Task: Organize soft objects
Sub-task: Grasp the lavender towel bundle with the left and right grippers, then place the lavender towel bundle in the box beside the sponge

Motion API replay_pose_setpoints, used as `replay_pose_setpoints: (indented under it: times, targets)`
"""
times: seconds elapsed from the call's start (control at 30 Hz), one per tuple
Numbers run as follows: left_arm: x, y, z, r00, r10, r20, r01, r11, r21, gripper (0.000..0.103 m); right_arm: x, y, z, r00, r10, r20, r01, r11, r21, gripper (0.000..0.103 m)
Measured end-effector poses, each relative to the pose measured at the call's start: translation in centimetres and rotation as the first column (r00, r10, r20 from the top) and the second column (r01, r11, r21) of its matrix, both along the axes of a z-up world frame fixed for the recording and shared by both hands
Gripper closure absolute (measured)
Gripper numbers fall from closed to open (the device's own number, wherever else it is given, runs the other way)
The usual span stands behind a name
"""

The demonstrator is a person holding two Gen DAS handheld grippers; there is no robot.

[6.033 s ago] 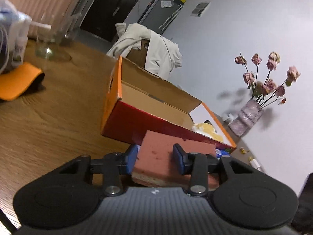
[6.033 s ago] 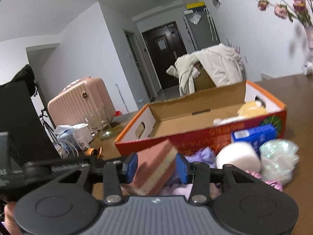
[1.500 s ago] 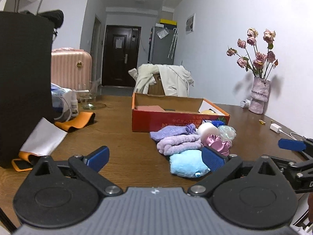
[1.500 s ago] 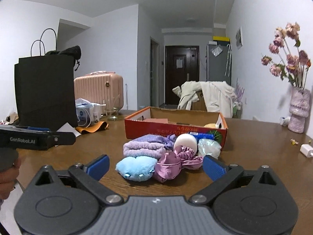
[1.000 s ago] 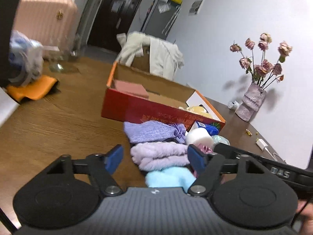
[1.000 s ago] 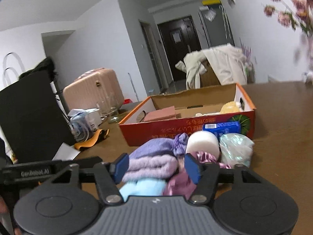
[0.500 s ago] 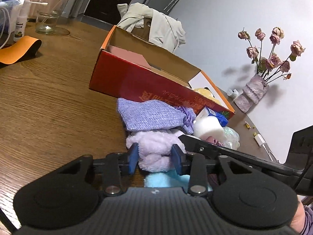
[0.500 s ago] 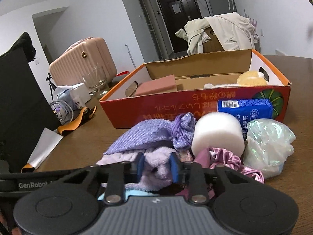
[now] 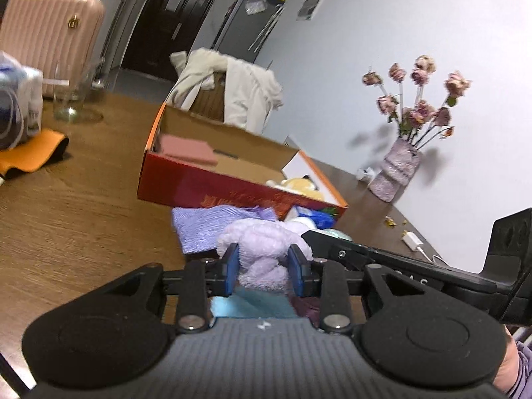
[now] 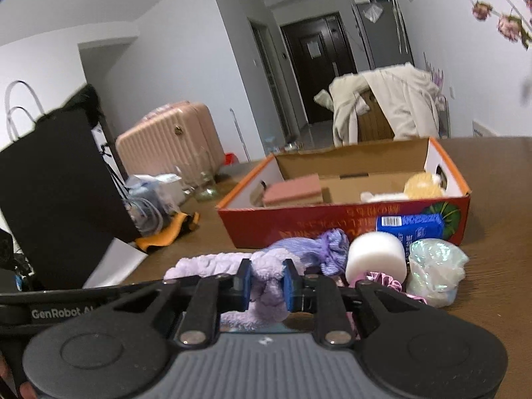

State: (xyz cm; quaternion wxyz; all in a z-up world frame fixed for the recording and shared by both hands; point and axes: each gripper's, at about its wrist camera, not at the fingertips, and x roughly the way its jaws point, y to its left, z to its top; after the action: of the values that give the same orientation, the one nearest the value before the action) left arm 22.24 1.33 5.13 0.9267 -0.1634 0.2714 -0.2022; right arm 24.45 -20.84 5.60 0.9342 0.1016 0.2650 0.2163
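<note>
left wrist view: the left gripper (image 9: 262, 271) has its blue pads pinched narrow on a fluffy lilac towel (image 9: 262, 246), which bulges up between them. the towel looks raised off the wooden table (image 9: 66, 199), though how far is hard to tell. under it lie a light blue cushion (image 9: 249, 306) and, behind, a flat purple cloth pouch (image 9: 206, 222). beyond stands the red cardboard box (image 9: 212, 186) with a pink sponge (image 9: 186, 148) at its far end and a yellow plush toy (image 9: 299, 184) at the near end. the right gripper's black body crosses in from the right side, reaching to the same towel.

right wrist view: the right gripper (image 10: 266, 282) is also closed tight on the lilac towel (image 10: 266, 286), and a tail of it trails out to the left. just beside it on the table (image 10: 498, 232) sit a white foam roll (image 10: 375, 256), a shiny plastic bag (image 10: 435, 269), a pink satin scrunchie (image 10: 382, 281) and a blue packet (image 10: 412, 229) leaning on the box (image 10: 332, 226).

as i judge it, the job is in its early part: only the sponge and the plush are in the box, the towel is in hand between both grippers, and the pouch, cushion, foam roll, scrunchie, bag and packet wait outside.
</note>
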Motion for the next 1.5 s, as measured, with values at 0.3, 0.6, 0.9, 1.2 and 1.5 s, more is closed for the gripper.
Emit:
replay_pose_setpoints:
  times: [0.3, 0.6, 0.9, 1.2, 1.5]
  targets:
    - [-5.9, -0.7, 2.8, 0.996, 0.001, 0.086, -0.003, 1.0, 0.022, 0.072, -6.1, -0.9, 2.4, 0.997, 0.01, 0.072, -0.012, 1.0, 0.029, 0.084]
    - [-7.9, -1.4, 4.0, 0.991, -0.012, 0.136, 0.007, 0.999, 0.04, 0.072, -7.9, -1.7, 3.4, 0.994, 0.014, 0.109, -0.018, 0.999, 0.037, 0.084]
    - [0.6, -1.2, 5.7, 0.991, -0.039, 0.13, 0.031, 0.997, 0.064, 0.072, 0.0, -1.7, 5.3, 0.993, 0.036, 0.108, -0.037, 0.999, 0.002, 0.084]
    - [16.7, -0.6, 3.7, 0.998, 0.006, -0.058, 0.005, 0.983, 0.181, 0.072, 17.3, 1.6, 2.0, 0.994, 0.037, -0.101, -0.041, 0.999, -0.031, 0.084]
    - [25.4, 0.2, -1.2, 0.987, 0.041, -0.155, 0.01, 0.949, 0.317, 0.072, 26.5, 4.6, -3.8, 0.968, 0.033, -0.25, -0.055, 0.995, -0.081, 0.086]
